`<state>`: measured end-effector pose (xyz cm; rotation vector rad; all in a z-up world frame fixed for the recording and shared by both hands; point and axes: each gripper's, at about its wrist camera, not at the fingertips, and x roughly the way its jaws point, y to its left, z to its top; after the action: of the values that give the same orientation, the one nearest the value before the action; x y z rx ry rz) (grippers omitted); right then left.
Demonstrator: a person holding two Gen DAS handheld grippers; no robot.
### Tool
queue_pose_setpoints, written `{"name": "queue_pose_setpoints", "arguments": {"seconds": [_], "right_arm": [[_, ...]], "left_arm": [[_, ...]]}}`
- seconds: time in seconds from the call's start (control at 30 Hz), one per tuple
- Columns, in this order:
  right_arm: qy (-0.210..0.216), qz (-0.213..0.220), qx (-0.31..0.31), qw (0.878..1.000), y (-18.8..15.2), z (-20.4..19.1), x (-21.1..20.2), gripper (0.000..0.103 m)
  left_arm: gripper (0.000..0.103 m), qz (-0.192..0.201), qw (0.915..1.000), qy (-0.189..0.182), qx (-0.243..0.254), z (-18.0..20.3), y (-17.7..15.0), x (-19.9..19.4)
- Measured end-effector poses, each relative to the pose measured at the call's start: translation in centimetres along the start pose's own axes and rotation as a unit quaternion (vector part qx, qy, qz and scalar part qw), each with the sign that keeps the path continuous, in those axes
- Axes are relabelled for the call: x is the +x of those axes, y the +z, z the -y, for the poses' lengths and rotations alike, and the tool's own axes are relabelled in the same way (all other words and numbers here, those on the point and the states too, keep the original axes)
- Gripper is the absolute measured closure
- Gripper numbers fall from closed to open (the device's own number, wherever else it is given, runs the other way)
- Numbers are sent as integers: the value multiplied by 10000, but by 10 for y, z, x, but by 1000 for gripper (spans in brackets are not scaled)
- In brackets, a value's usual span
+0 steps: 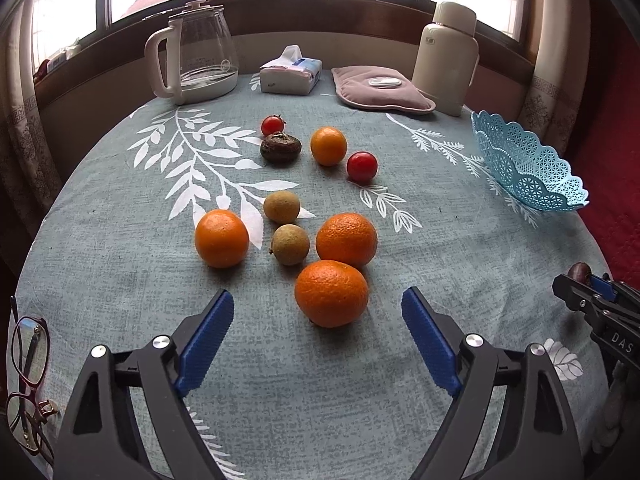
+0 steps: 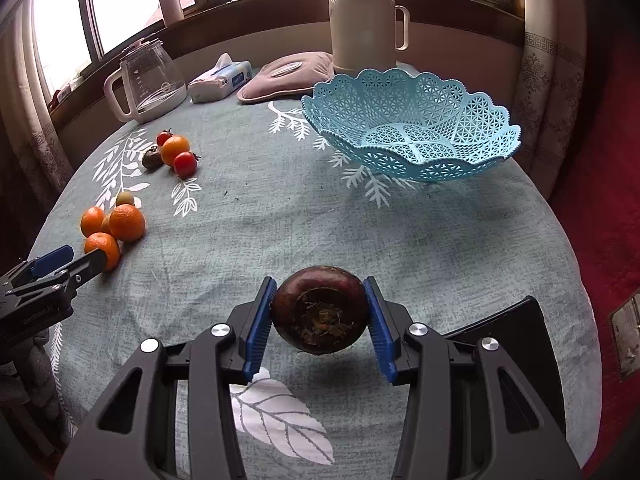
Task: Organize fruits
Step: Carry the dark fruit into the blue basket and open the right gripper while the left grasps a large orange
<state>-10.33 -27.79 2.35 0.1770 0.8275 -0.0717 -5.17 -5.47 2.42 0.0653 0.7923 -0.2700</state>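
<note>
Fruit in our right gripper (image 2: 320, 312): dark brown water chestnut (image 2: 319, 309), both blue pads pressed against its sides, raised just off the cloth.
Basket (image 2: 416, 136): pale blue, lattice-walled, beyond the held fruit and well apart from it.
Left gripper (image 1: 318, 312): our jaws stand wide, nothing gripped.
Nearest orange (image 1: 331, 293): on the tablecloth (image 1: 440, 220) between our left fingertips, neither pad touching it.
Other fruit: three more oranges, two tan round fruits, two cherry tomatoes and another dark chestnut farther back.
Hard to make out: glasses (image 1: 28, 380) cut off at the left edge; from the left camera, the held chestnut mostly hidden behind the right jaws.
</note>
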Motion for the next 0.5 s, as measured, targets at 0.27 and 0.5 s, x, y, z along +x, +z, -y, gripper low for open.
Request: {"name": "queue_pose_setpoints", "arguments": {"seconds": [0.27,0.5], "right_arm": [[39,81,30,10000,3,0,-5,57],[164,378,152,9990,20,6,-23,57]], "left_arm": [[58,-282,9985,-405,-235,-6,2,19],[63,-212,9984,-427,-313,-7,1,12]]}}
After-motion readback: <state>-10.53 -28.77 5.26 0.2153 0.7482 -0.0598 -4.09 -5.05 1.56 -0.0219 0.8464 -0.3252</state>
